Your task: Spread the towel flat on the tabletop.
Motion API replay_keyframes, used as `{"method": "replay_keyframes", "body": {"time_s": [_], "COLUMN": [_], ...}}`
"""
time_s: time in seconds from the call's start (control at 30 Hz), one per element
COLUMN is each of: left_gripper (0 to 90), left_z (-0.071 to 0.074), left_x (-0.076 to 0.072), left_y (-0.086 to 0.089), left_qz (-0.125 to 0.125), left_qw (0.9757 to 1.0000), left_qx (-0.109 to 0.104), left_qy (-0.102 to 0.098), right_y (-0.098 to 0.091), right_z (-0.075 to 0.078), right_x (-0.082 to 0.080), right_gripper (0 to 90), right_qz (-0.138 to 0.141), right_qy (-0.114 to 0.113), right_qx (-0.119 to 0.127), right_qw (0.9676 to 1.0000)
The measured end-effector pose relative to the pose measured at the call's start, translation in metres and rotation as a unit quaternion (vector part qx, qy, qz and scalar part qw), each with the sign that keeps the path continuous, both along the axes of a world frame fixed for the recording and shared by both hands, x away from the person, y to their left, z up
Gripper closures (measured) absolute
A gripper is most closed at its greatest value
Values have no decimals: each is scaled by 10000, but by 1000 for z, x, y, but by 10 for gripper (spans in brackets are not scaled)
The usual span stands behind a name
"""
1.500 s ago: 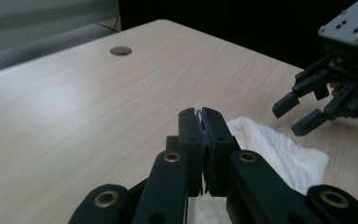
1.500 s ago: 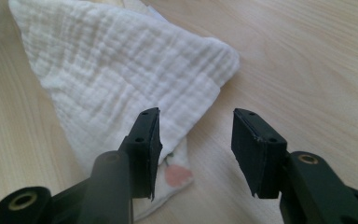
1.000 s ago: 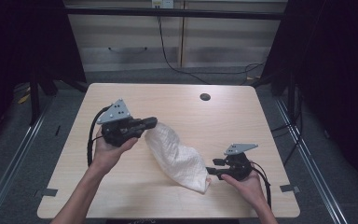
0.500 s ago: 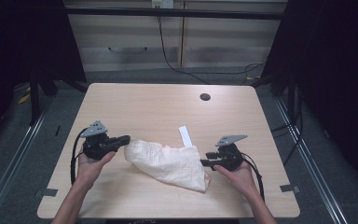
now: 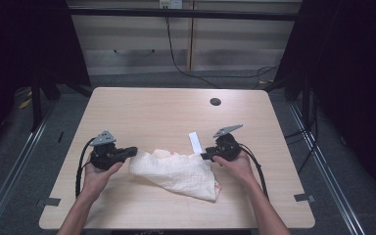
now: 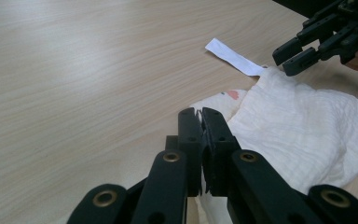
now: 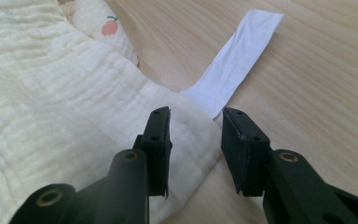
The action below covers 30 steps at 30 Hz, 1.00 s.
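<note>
We've got a cream waffle-textured cloth (image 5: 176,171) with a little red fruit print, a white strip (image 7: 235,60), on the light woodgrain table (image 5: 142,112)

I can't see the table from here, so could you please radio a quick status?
Left gripper shut on cloth edge. Right gripper open, jaws just closing astride the far corner. White label strip flat beside it. Nothing in the way.

One cream cloth (image 5: 176,171), one white paper strip (image 5: 195,142), two hand-held grippers, one table (image 5: 142,112)
</note>
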<state>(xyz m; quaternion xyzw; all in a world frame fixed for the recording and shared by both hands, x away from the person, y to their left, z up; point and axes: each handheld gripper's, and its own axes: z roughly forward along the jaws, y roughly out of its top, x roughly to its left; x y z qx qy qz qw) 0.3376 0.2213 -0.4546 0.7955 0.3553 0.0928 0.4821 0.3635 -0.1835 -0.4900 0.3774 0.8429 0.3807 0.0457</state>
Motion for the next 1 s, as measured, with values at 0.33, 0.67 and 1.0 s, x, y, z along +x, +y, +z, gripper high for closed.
{"method": "replay_keyframes", "body": {"time_s": [0.33, 0.67, 1.0], "left_gripper": [872, 872, 873], "left_z": [-3, -2, 10], "left_x": [2, 2, -2], "left_y": [1, 1, 4], "left_qz": [1, -1, -62], "left_qw": [10000, 10000, 9996], "left_qx": [-38, -48, -276], "left_qy": [67, 65, -12], "right_y": [5, 6, -14], "right_z": [-7, -9, 35], "right_x": [5, 5, 2], "right_gripper": [606, 865, 877], "right_qz": [-53, -10, -77], "right_qy": [-11, 215, -57], "right_qx": [-195, -68, 416], "right_qw": [9998, 9997, 9991]}}
